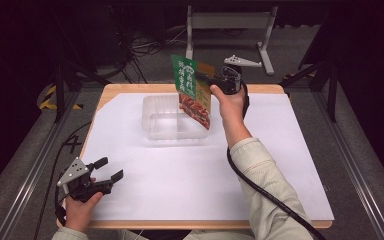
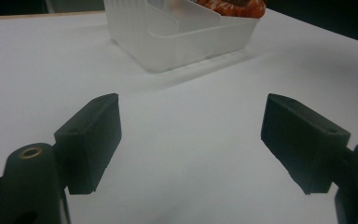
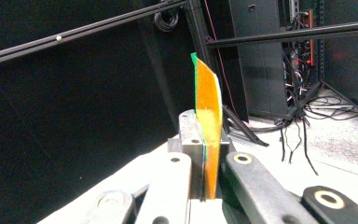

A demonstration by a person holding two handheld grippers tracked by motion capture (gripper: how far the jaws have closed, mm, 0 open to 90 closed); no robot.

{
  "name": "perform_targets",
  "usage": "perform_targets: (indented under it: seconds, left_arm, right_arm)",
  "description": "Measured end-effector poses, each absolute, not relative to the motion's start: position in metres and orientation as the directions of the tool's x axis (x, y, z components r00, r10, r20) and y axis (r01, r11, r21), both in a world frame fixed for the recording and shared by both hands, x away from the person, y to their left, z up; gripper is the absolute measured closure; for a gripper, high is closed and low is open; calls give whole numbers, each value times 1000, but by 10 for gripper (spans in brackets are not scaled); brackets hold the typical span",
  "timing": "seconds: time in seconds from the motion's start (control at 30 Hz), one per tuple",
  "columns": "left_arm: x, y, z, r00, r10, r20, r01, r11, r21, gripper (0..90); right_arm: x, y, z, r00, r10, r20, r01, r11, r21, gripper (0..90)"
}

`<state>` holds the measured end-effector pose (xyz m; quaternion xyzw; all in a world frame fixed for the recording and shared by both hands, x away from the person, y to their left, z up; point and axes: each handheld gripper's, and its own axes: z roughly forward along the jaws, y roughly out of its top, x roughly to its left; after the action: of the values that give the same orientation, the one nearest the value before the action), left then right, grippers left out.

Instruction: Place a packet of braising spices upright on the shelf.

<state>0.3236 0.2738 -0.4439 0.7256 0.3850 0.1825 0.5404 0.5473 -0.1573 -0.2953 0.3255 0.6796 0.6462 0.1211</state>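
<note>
A green and orange snack packet (image 1: 194, 91) hangs upright over the clear plastic container (image 1: 165, 117) at the table's far middle. My right gripper (image 1: 206, 78) is shut on the packet's upper edge, and the packet's lower end dips into the container. Edge-on, the packet (image 3: 208, 116) stands pinched between the jaws in the right gripper view. My left gripper (image 1: 109, 169) rests open near the front left corner, nothing between its fingers. The container (image 2: 182, 32) lies ahead of that gripper (image 2: 191, 140), with the packet's red printed end (image 2: 228, 6) inside it.
White paper (image 1: 280, 150) covers most of the wooden table (image 1: 125, 88). A metal stand (image 1: 230, 22) and loose cables (image 1: 145, 47) lie on the floor behind. Black frame rails (image 1: 25, 170) run along both sides.
</note>
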Motion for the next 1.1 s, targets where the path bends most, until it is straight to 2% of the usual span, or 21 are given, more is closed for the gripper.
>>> perform_targets:
  seconds: [1.1]
  left_arm:
    - [324,272,-445,639,754,-152,368,-126,921,209]
  right_arm:
    - [545,-175,-329,-740,613,278,338,-19,941,874]
